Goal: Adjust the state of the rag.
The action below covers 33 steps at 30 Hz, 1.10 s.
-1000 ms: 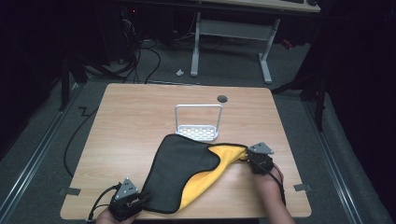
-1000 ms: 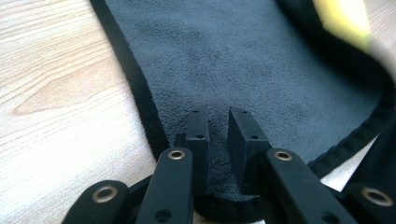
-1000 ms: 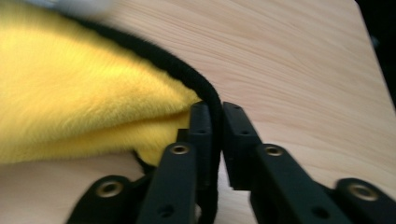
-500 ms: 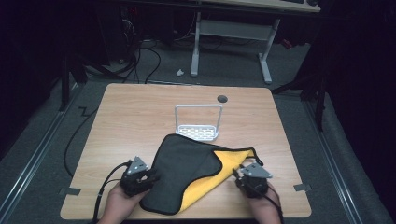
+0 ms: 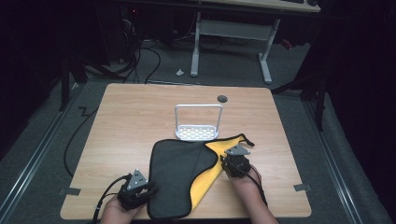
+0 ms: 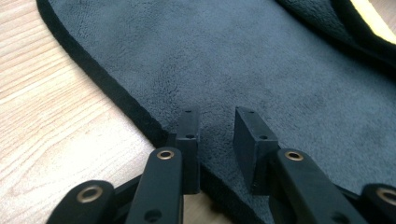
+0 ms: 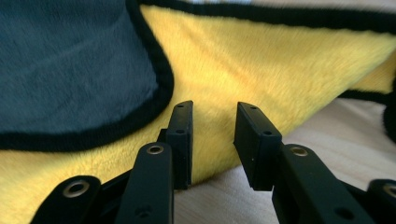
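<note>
We can read no brand, label or writing on anything here. The cloth, dark grey on one face and yellow on the other with a black hem, lies flat on the worktop near its front edge, partly folded so the grey flap covers most of the yellow; its long axis runs from the front edge up and to the right towards the white wire rack, whose base its far edge meets. A yellow corner with a trailing black loop points right, beyond the rack. Our left gripper sits over the cloth's front left hem, jaws released with only the grey pile between them, having just closed a little. Our right gripper is at the yellow edge on the right, jaws parted, pressing on nothing.
</note>
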Tool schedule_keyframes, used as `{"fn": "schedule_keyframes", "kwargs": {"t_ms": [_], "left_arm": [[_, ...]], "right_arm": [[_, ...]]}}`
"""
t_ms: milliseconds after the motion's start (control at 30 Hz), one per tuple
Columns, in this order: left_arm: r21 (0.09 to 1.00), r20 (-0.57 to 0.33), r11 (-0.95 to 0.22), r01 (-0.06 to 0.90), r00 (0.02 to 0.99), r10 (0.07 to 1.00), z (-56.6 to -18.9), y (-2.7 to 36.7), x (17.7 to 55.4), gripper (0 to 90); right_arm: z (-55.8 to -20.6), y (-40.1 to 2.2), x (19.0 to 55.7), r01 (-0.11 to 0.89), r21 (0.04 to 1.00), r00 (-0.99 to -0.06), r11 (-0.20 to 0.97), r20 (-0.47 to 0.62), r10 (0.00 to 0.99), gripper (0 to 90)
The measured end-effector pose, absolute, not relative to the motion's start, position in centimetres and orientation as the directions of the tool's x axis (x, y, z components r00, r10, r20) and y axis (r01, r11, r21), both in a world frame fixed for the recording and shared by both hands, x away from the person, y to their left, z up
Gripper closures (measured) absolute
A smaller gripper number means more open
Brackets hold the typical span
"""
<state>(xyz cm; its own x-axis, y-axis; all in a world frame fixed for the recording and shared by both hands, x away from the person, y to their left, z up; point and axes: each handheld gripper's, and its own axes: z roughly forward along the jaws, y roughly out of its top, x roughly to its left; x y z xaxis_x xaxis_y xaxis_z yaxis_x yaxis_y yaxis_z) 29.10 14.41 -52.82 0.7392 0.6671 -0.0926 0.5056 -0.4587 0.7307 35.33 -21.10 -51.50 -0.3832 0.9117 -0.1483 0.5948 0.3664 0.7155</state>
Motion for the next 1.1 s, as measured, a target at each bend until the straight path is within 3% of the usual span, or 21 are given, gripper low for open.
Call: {"fn": "schedule_keyframes", "kwargs": {"t_ms": [100, 167, 400, 467, 500, 567, 667, 800, 867, 967, 1033, 1100], "left_arm": [[0.737, -0.108, -0.443, 0.511, 0.735, 0.669, -52.9, 14.6, 29.4, 72.6], [0.737, -0.112, -0.44, 0.512, 0.735, 0.668, -53.0, 14.6, 29.5, 72.8], [0.74, -0.117, -0.434, 0.514, 0.734, 0.67, -53.0, 14.6, 29.5, 72.8], [0.741, -0.116, -0.432, 0.513, 0.733, 0.67, -53.0, 14.6, 29.5, 72.8], [0.742, -0.117, -0.432, 0.513, 0.733, 0.67, -53.0, 14.6, 29.5, 72.8], [0.742, -0.119, -0.43, 0.514, 0.733, 0.67, -53.0, 14.7, 29.5, 72.8], [0.742, -0.12, -0.43, 0.515, 0.732, 0.67, -53.0, 14.7, 29.5, 72.8], [0.743, -0.122, -0.427, 0.516, 0.731, 0.672, -53.1, 14.7, 29.5, 72.8], [0.743, -0.127, -0.423, 0.519, 0.729, 0.673, -53.1, 14.7, 29.5, 72.8], [0.741, -0.127, -0.424, 0.521, 0.728, 0.673, -53.0, 14.7, 29.6, 72.8], [0.739, -0.123, -0.426, 0.521, 0.727, 0.675, -53.0, 14.6, 29.6, 72.8], [0.738, -0.123, -0.428, 0.522, 0.728, 0.675, -53.0, 14.5, 29.6, 72.8]], "right_arm": [[-50.4, -20.8, 34.7, 0.57, 0.742, -0.384, 0.354, -0.14, 0.913, 66.5], [-49.5, -20.2, 34.3, 0.548, 0.76, -0.406, 0.348, -0.123, 0.906, 59.7], [-51.2, -19.2, 35.6, 0.597, 0.737, -0.414, 0.317, -0.055, 0.909, 55.7], [-52.0, -18.6, 35.9, 0.614, 0.716, -0.423, 0.332, -0.057, 0.905, 66.4], [-52.0, -18.6, 35.9, 0.614, 0.716, -0.423, 0.332, -0.057, 0.905, 66.4], [-52.0, -18.4, 35.6, 0.589, 0.726, -0.435, 0.355, -0.085, 0.896, 79.5], [-51.2, -18.5, 34.6, 0.546, 0.745, -0.448, 0.383, -0.127, 0.885, 81.7], [-49.6, -21.2, 31.1, 0.518, 0.791, -0.418, 0.326, -0.099, 0.903, 81.6], [-49.8, -24.6, 27.2, 0.546, 0.782, -0.375, 0.301, -0.094, 0.922, 81.5], [-50.1, -26.6, 24.9, 0.575, 0.768, -0.341, 0.284, -0.091, 0.936, 81.4], [-50.7, -29.5, 20.8, 0.621, 0.742, -0.288, 0.251, -0.083, 0.954, 80.8], [-50.9, -30.2, 19.8, 0.632, 0.736, -0.276, 0.242, -0.078, 0.958, 80.2]]}}
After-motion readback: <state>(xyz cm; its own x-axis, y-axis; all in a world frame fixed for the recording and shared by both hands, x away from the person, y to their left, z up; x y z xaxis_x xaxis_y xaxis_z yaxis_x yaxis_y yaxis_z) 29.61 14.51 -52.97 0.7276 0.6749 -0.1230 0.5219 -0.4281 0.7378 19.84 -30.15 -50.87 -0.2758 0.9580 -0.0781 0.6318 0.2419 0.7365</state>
